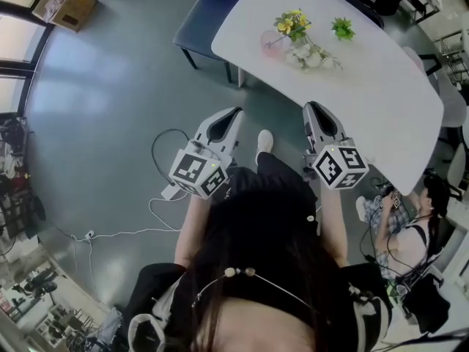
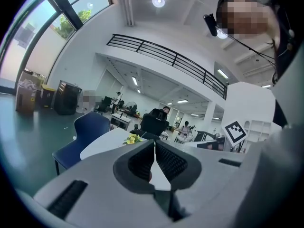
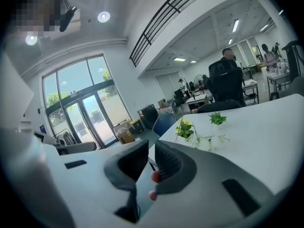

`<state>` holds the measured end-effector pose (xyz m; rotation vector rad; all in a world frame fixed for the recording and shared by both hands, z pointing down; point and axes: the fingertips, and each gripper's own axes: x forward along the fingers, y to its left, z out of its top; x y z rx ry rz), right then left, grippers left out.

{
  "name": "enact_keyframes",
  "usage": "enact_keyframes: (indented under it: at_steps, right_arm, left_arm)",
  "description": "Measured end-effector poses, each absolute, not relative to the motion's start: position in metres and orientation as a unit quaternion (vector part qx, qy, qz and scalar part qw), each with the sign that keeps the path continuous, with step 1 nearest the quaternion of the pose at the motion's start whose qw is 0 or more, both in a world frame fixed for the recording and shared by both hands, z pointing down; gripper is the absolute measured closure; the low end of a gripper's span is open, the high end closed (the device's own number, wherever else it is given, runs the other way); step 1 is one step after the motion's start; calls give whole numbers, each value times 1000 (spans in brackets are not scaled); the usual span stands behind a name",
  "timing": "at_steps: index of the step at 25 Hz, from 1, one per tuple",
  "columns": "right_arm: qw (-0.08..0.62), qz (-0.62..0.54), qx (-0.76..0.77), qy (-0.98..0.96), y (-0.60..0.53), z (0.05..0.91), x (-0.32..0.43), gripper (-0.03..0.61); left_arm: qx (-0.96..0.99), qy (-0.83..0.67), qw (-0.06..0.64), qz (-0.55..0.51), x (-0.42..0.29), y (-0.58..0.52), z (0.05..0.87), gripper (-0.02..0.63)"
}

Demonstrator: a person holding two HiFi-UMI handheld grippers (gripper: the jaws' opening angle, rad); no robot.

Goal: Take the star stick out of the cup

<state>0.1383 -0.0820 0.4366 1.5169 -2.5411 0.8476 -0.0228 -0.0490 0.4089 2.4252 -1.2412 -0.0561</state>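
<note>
A pink cup stands on the white table with a thin stick leaning out of it under a yellow-green top; I cannot make out a star. The same top shows in the right gripper view and the left gripper view. My left gripper hangs over the floor short of the table, its pads touching at the tip, holding nothing. My right gripper is at the table's near edge, jaws drawn together to a thin slit, also with nothing in it.
A small green plant and a pale sprig lie on the table beside the cup. A blue chair stands at the table's left end. A cable runs over the floor. A person sits at the right.
</note>
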Motion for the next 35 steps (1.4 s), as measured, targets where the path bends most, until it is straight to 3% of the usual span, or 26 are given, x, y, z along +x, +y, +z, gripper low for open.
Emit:
enact_keyframes:
  at_steps: [20, 35]
  right_arm:
    - [142, 349, 472, -797, -276, 555, 112, 476]
    - [162, 400, 482, -763, -324, 600, 103, 479]
  left_arm:
    - [878, -426, 218, -25, -45, -161, 404, 600]
    - [884, -411, 219, -30, -63, -245, 403, 600]
